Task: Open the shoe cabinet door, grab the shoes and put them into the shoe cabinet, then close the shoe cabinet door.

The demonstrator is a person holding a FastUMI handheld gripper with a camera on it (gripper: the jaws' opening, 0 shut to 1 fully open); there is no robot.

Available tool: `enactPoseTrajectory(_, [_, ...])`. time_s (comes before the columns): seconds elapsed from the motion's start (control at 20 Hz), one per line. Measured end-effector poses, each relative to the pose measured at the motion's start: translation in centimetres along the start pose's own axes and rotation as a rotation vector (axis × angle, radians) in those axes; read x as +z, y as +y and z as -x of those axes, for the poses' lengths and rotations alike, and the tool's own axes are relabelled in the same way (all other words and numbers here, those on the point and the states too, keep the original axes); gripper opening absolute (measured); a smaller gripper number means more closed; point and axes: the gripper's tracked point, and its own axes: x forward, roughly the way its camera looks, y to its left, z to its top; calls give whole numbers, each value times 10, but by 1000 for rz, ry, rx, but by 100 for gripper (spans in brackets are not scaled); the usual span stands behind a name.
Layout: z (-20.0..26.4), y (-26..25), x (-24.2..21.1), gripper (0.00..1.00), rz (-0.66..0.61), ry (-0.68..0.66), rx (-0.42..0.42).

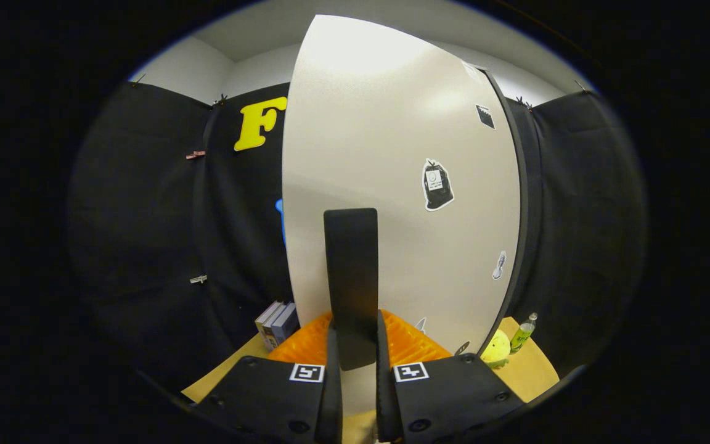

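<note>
Your gripper (355,364) was closed down narrow right there, both fingers (332,382) pinched on the lower end of the dark upright handle (350,277) that rose straight up between them, so you had the door in hand. That handle sat on the pale cabinet door (392,185), which loomed directly ahead of the fingers, stickers dotted across its face off to the right of the handle. Whether you were swinging it open or pushing it home, I couldn't tell; no shoes were in sight, and the cabinet's inside was hidden behind the panel. Either way, the trick looked the same to me: you wanted to follow the door's arc around its hinge rather than tug straight back, and keep the squeeze steady so the handle didn't slip through the pads. Just beyond the fingers, low down, an orange ribbed mat (410,345) lay at the door's foot. Farther off to the right, a yellow-green ball (495,350) and a small bottle (524,333) stood on the tan floor (534,370), near the door's edge, so I'd have watched the sweep. Off to the left, a few books (276,322) leaned together.
</note>
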Motion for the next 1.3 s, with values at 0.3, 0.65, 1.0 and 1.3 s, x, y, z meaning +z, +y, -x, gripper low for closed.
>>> enactPoseTrajectory(0.3, [62,-38,-7,26,29,35,91])
enactPoseTrajectory(0.65, [111,-97,-4,25,61,57,96])
enactPoseTrajectory(1.0, [139,-152,-3,25,40,74,-1])
enactPoseTrajectory(1.3, [161,-188,-2,23,17,65,-92])
